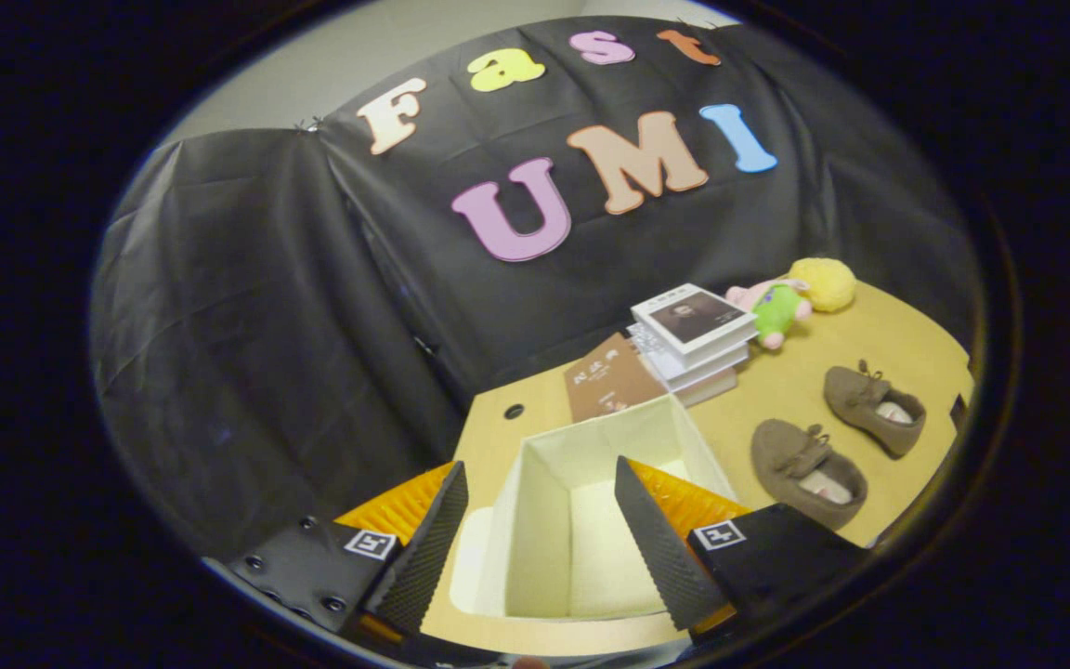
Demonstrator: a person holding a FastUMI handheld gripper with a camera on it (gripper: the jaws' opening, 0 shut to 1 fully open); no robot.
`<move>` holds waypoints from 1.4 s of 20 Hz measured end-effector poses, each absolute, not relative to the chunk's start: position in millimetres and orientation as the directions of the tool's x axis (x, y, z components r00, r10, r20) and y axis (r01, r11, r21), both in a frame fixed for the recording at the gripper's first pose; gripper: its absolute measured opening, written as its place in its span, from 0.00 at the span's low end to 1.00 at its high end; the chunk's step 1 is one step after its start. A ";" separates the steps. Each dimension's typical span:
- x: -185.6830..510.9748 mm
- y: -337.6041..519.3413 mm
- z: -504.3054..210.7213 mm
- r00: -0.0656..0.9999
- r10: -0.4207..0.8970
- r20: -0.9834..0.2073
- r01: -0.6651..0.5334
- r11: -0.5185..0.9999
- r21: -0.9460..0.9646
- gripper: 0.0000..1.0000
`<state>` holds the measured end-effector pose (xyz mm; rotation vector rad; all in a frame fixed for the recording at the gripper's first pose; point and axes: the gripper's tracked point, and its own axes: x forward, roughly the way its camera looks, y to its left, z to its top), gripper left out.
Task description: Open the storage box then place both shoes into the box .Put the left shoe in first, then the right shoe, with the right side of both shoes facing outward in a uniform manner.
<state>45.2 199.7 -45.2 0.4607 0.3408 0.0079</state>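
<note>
Gripper view. Gripper (pixel 535 534) hung above the box (pixel 591 502), low centre of frame, fingers spread wide apart and holding nothing. The box stood open, its pale inside bare; no lid could be made out on top, and something pale and rounded lay flat by its lower-left corner, possibly the lid, hard to say. Judged the opening step done, no shoe loaded yet.

Both shoes sat on the table (pixel 776 390), lower right of frame, right of the box and clear of it. Near shoe (pixel 807 462) lay just beyond the right finger; far shoe (pixel 873 396) a little further up and right. Openings pointed lower right, toes toward the books. Which was left, which right, could not be told.

Books (pixel 693 339) were stacked behind the box, centre right, with a brown booklet (pixel 609 379) touching its rear edge. A plush toy (pixel 790 302) lay beside the books at the wall, out of the working path.

Wide fingers suited a next reach to a shoe.
</note>
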 end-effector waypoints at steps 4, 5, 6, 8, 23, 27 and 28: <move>51.1 128.7 -70.2 0.912 -0.044 -0.409 0.183 0.934 0.307 1.00; 51.8 110.5 -73.4 0.900 -0.079 -0.428 0.211 0.939 0.271 1.00; 50.2 92.0 -76.6 0.887 -0.116 -0.448 0.239 0.943 0.230 1.00; 49.5 54.2 -86.0 0.846 -0.195 -0.497 0.290 0.949 0.121 1.00; 50.3 -52.6 -237.7 0.428 -0.254 -0.868 0.211 0.961 -0.177 0.91; 58.2 -49.9 -267.9 0.385 -0.201 -0.901 0.197 0.971 -0.133 0.82; 57.2 -51.6 -274.8 0.372 -0.201 -0.906 0.193 0.972 -0.136 0.79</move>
